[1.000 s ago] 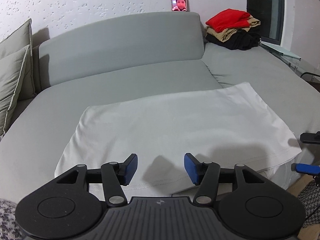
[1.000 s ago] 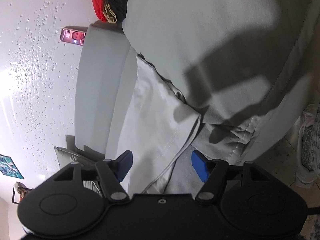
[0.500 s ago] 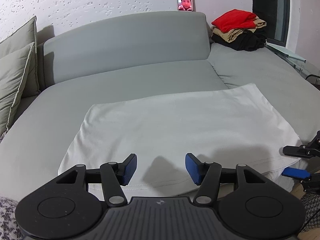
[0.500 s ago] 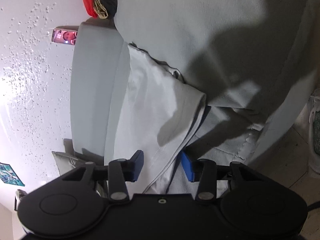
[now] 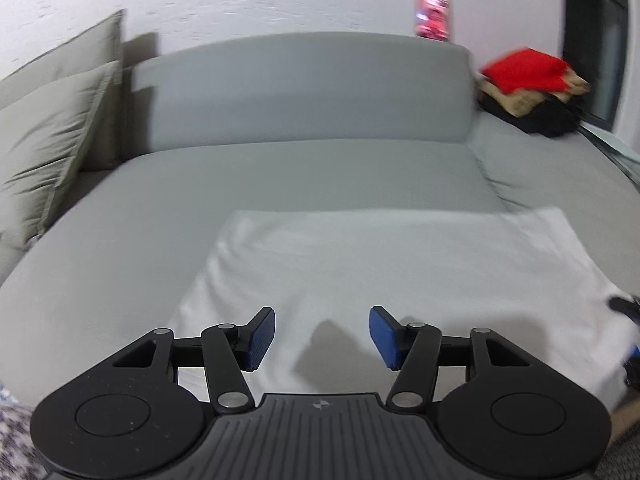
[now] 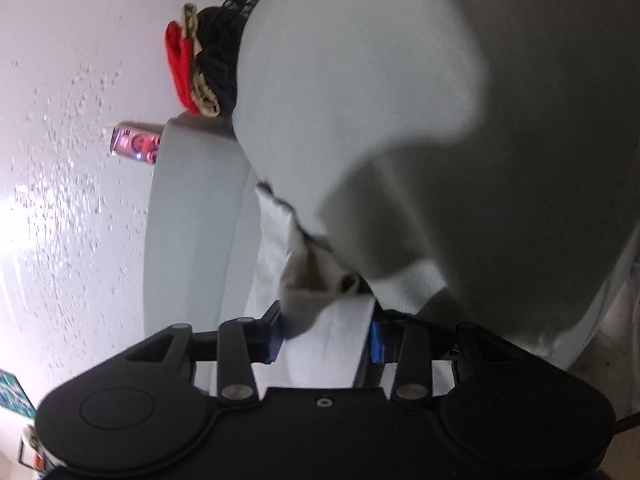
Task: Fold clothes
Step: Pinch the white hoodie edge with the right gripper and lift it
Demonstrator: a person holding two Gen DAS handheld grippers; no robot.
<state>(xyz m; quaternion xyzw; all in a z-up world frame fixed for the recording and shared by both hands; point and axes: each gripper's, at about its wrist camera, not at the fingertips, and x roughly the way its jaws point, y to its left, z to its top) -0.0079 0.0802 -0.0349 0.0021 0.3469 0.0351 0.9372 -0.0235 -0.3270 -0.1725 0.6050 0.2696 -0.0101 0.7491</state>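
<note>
A shirt (image 5: 400, 264) lies on the sofa (image 5: 304, 172), clothes pile (image 5: 532, 92) behind right.

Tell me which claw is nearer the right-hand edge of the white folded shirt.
Right. The right claw has that edge of the white folded shirt between its fingers; the left claw hovers open over the near hem.

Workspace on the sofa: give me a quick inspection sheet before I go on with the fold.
Surface: grey sofa, seat mostly bare.
Job's things: white garment spread flat near the front edge; its corner sits between the fingers of the right gripper.
Clutter: pile of folded clothes, red on top; cushions at one end.
Grippers: left gripper open above the hem, holding nothing; right gripper closed in on cloth.
Cables: one at the right-wrist view's edge.
Surroundings: textured wall, phone on the backrest.
</note>
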